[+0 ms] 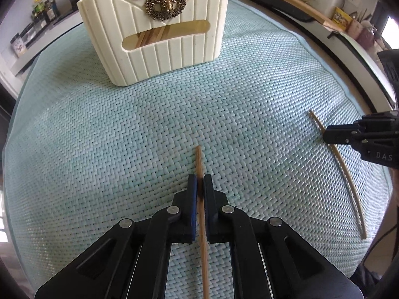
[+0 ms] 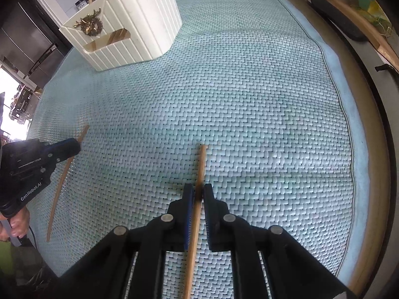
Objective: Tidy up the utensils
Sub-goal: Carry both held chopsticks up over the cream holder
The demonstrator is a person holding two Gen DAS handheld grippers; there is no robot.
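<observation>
Left tongs (image 1: 200,182) pinched tight on a wooden chopstick (image 1: 201,211), pads squeezing it near its far end; the stick runs back between the tongs toward the camera, tip poking out just ahead over the woven pale-green mat (image 1: 149,129). Right tongs (image 2: 198,191) likewise clamped on a second chopstick (image 2: 197,214), same layout, short tip sticking forward, rest running back under the tongs body. Both sticks lie low on or just over the mat; cannot tell if they are lifted. In the left wrist view the right tongs come in from the right edge gripping their chopstick near its far end. In the right wrist view the left tongs sit at the left edge with a hand (image 2: 17,221) partly visible on the handle. Cream ribbed utensil holder (image 1: 159,32) with a gold deer emblem (image 1: 164,1) stands at the far side of the mat, well apart from both tongs; wooden sticks show through its front slot and one pokes up from its top. The mat covers the bench (image 2: 374,174).
</observation>
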